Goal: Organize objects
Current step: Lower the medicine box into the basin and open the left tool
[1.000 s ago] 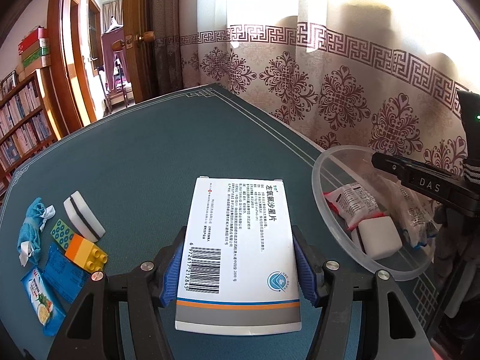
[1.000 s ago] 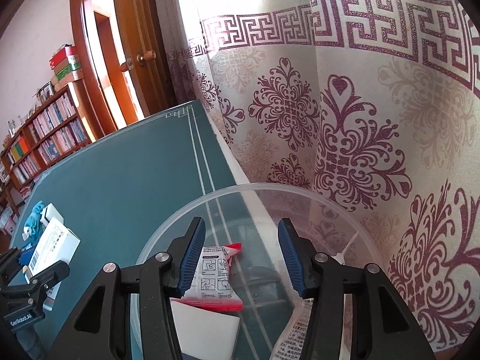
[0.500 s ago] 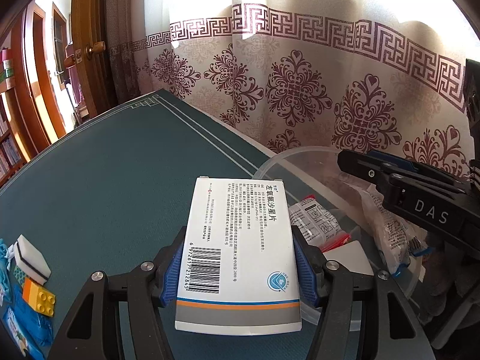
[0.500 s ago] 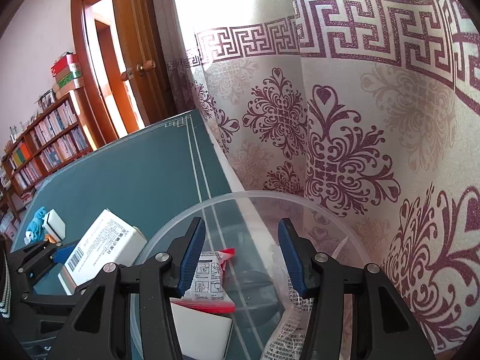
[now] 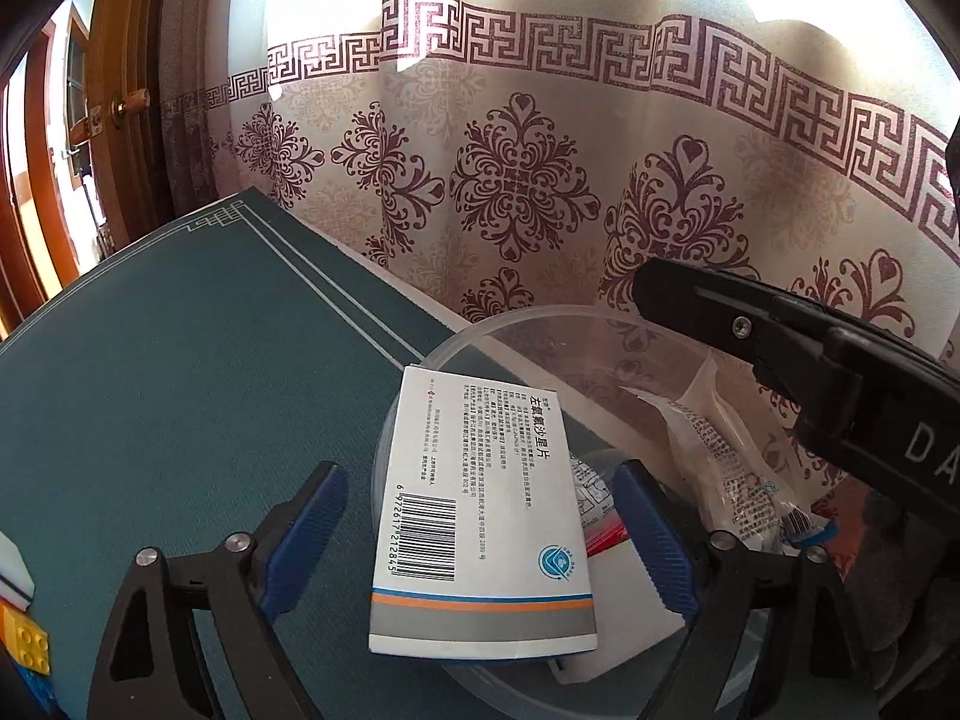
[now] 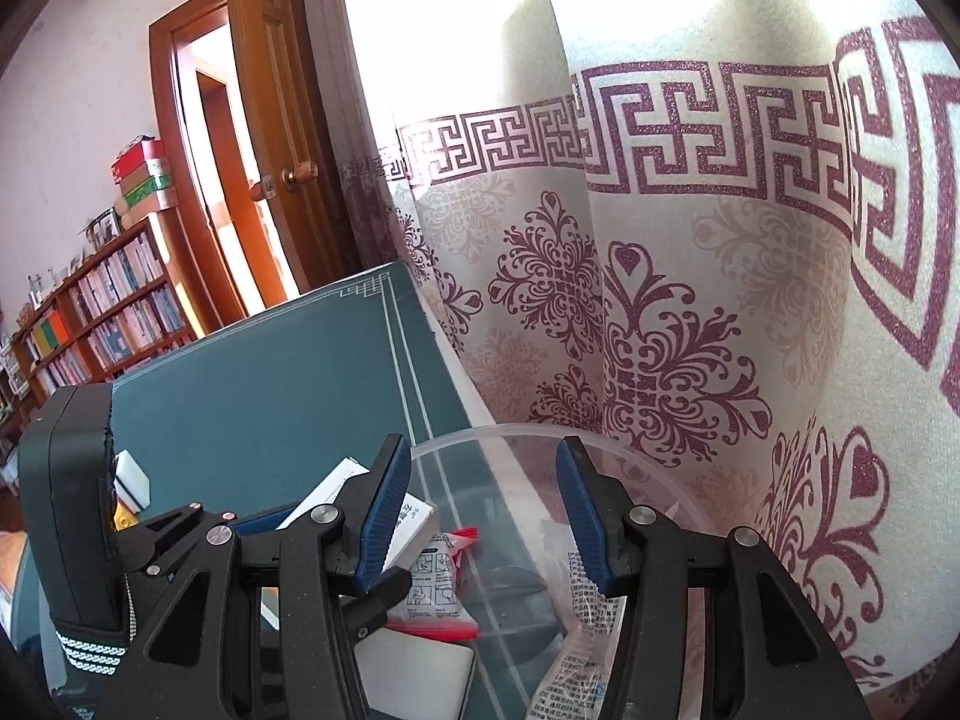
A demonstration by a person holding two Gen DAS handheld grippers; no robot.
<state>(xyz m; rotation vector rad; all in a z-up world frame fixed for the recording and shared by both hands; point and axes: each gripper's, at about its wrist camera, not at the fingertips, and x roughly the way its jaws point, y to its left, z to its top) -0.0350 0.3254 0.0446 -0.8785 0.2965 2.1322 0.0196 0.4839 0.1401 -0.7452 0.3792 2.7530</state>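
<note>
Left wrist view: left gripper standing spread wide, blue pads clear of the white medicine box on both sides. Box lying tilted over the near rim of the clear plastic bowl, resting partly inside it, showing black Chinese print, a barcode reading 6 972617 212845, a round blue logo, and orange and grey stripes at the near end. Lying in the bowl beside the box: a clear printed packet, a red-edged sachet and a white block. Reaching over the bowl from the right, the other tool's black arm carrying white letters "DA", the rest cut off. Bowl sitting on a green table mat near a patterned curtain. Yellow toy brick showing at the left edge.

Right wrist view: right gripper hovering above the bowl, fingers apart and pinching nothing. Sachet with small printed diagrams lying below; the box peeking out behind the left finger. Bookshelf and wooden door standing behind.
</note>
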